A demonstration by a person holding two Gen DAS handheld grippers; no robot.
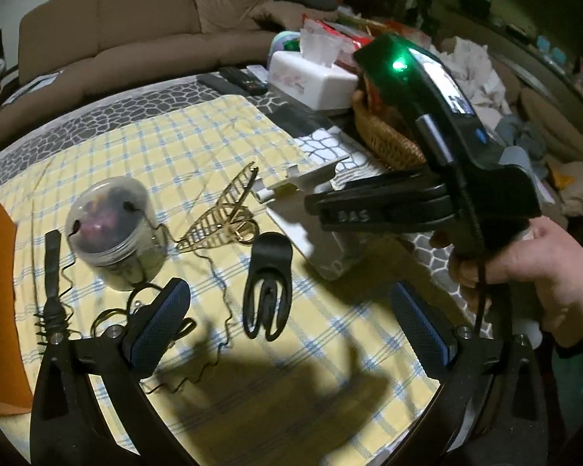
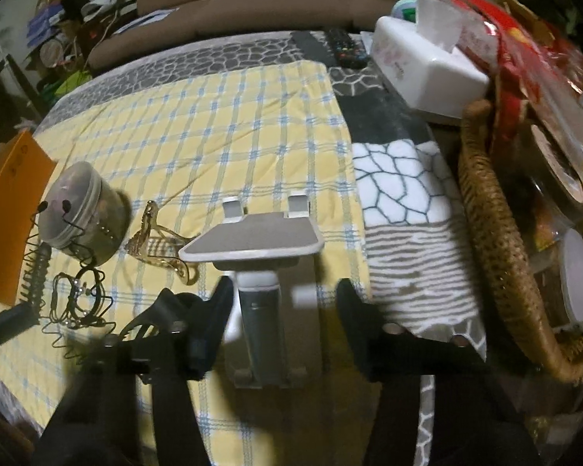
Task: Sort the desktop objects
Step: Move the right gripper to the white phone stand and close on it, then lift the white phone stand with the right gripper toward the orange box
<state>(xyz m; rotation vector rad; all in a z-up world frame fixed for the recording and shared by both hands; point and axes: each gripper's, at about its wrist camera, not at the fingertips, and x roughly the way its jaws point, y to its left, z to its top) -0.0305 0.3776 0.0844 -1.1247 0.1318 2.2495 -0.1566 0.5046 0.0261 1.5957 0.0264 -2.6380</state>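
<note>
Right, my right claw [image 2: 280, 322] straddles the grey upright post of the white phone stand [image 2: 252, 248] on the yellow checked cloth [image 2: 213, 116], pads not touching yet; I'd centre it, squeeze squarely, left claw [image 1: 291, 326] idle, open.

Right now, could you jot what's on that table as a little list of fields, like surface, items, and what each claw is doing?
surface: yellow checked cloth
left gripper: open, nothing between its fingers
right gripper: open, either side of the white stand, not pressing it
other items: clear jar, gold hair claw, black hair claw
to the right: wicker basket, tissue box
</note>
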